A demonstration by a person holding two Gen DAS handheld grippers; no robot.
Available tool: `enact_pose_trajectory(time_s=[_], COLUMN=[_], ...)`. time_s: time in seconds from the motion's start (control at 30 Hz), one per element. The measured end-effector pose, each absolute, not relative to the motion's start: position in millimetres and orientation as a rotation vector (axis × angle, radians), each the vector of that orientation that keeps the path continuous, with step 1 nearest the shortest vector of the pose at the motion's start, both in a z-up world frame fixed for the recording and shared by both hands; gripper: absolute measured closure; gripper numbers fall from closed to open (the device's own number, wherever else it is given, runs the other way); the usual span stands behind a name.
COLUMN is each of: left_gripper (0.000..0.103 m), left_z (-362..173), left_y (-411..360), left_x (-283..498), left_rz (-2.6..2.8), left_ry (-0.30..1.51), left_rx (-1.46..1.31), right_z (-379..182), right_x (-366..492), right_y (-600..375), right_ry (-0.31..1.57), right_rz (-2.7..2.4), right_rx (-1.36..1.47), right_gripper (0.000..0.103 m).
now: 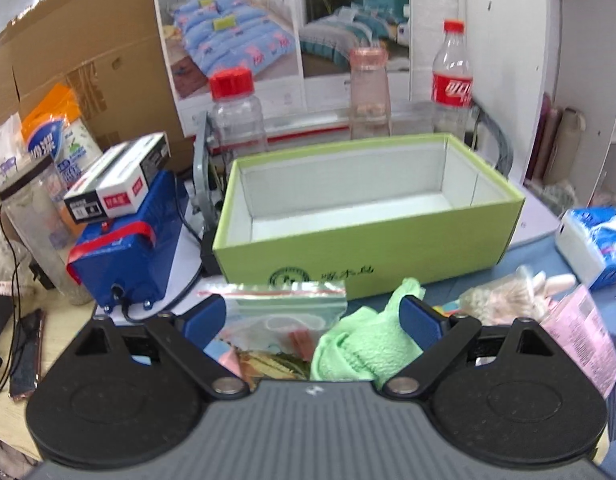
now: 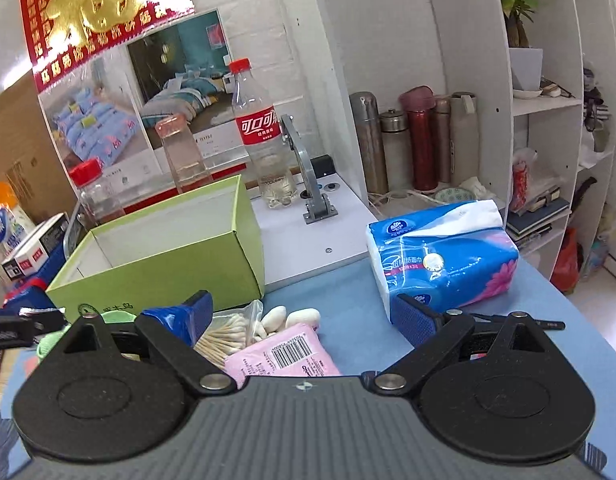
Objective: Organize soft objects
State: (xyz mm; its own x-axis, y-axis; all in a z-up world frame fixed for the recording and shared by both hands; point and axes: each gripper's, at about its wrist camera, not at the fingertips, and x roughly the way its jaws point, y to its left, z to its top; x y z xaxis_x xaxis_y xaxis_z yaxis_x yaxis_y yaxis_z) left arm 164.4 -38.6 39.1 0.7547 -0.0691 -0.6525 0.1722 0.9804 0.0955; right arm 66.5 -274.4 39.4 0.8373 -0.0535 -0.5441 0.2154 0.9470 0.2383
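Green terry cloth lies crumpled on the blue counter, in the left wrist view, between the fingers of the left claw and bunched against the inner face of the right-hand finger. Whether that pad presses it or only overlaps it, cannot tell. A clear zip bag with a red seal strip lies flat just beside the cloth, toward the other finger. Left claw stands wide apart, clamped on nothing. Just beyond both, the open lime-green box stands with its white inside bare. A bag of cotton swabs and a pink packet lie toward the counter's right side.

Right wrist view: the right claw is spread wide, gripping nothing. The pink packet with a barcode lies between its fingers, close to the claw body; the cotton swabs and some white oblong pieces lie just past it, near the left-hand finger. A blue tissue pack sits just beyond the right-hand fingertip, near the counter's far right edge. The green box stands at the far left.
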Motion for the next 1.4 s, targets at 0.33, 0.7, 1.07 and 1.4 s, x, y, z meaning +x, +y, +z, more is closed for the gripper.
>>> enact_pose_trajectory(time_s=[0.33,0.7,1.07,1.4], left_gripper=[0.011,0.011,0.011,0.011], left_z=[36.3,45.0,32.4,21.1], left_y=[38.5,92.9,-26.1,41.7], left_x=[153.0,136.2,175.1,170.1], left_rz=[0.113,0.129,-0.097,0.068], left_ry=[0.711,0.716,0.743,0.772], left_rx=[0.094,-0.038,0.18,0.073], right_z=[31.5,27.5,28.0,12.5], right_x=[55.4,57.1,55.8,56.6], right_y=[-283.0,-268.9,-268.5,-287.6], right_ry=[0.565,0.581,0.593,0.618], right_rz=[-0.156,-0.13,-0.133,-0.172], right_rx=[0.379,0.41,0.38,0.444], right_gripper=[0.019,0.019,0.019,0.019])
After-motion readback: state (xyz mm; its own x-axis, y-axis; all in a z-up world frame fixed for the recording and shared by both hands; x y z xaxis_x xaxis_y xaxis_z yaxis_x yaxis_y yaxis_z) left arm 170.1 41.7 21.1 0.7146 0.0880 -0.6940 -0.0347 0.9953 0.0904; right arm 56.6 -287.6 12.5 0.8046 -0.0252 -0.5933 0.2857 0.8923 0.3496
